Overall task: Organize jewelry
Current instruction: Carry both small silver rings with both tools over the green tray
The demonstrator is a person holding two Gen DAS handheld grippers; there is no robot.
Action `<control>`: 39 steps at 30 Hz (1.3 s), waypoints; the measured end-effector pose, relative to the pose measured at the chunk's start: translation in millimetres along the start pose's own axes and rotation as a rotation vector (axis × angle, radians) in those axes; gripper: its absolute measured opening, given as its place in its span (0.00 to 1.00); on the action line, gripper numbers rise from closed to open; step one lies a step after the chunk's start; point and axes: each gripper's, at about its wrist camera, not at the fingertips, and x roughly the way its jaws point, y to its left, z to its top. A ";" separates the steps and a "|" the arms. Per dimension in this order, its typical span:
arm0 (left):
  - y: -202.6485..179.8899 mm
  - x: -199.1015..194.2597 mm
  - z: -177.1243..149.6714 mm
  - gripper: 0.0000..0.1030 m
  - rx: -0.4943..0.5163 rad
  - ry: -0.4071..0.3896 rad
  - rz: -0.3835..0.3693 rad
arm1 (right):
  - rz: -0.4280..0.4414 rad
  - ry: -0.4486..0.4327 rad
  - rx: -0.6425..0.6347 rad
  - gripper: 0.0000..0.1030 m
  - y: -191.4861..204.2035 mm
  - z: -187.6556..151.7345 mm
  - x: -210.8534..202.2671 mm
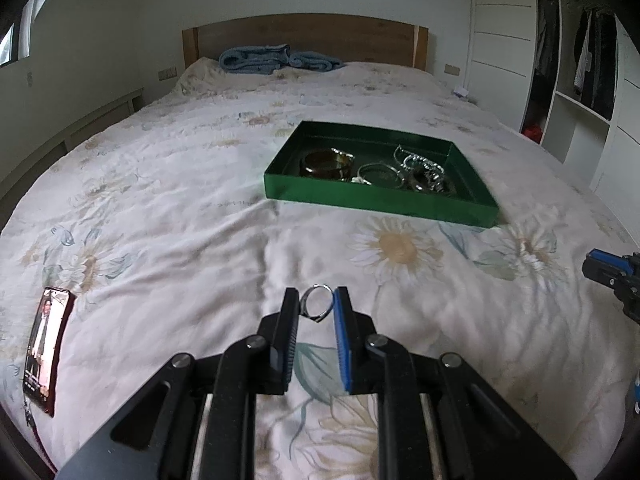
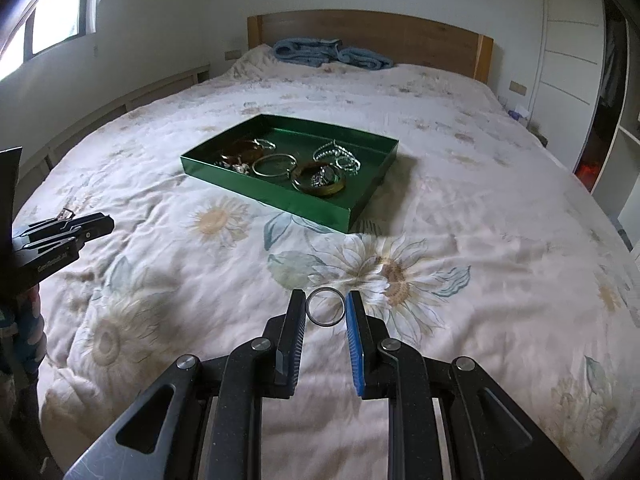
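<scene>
My left gripper [image 1: 316, 300] is shut on a small silver ring [image 1: 307, 304] with a pointed setting, held above the floral bedspread. A plain dark metal ring [image 2: 312, 317] sits pinched upright in my right gripper [image 2: 326, 307], also over the bed. A green tray [image 1: 280, 188] [image 2: 264, 196] lies further up the bed and holds amber bangles [image 1: 326, 162], silver bracelets [image 2: 274, 166] and chains [image 2: 336, 156]. Each gripper appears at the edge of the other's view: the right gripper [image 1: 610, 274] at the right edge, the left gripper [image 2: 66, 232] at the left edge.
A phone [image 1: 44, 348] with a lit screen lies on the bedspread at the near left. Folded blue blankets [image 1: 276, 60] rest against the wooden headboard [image 1: 312, 36]. A white wardrobe [image 1: 576, 80] with hanging clothes stands to the right, windows to the left.
</scene>
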 end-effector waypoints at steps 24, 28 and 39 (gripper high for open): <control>-23.0 69.4 94.8 0.16 -0.004 -0.011 -0.018 | 0.036 -0.062 -0.038 0.19 0.5 78.6 54.7; -32.7 112.8 120.5 0.16 -0.002 0.013 -0.002 | 0.075 -0.044 -0.017 0.19 -0.6 107.4 103.3; -28.0 203.7 161.2 0.16 -0.023 0.098 0.090 | 0.103 0.048 -0.023 0.19 15.3 157.2 203.4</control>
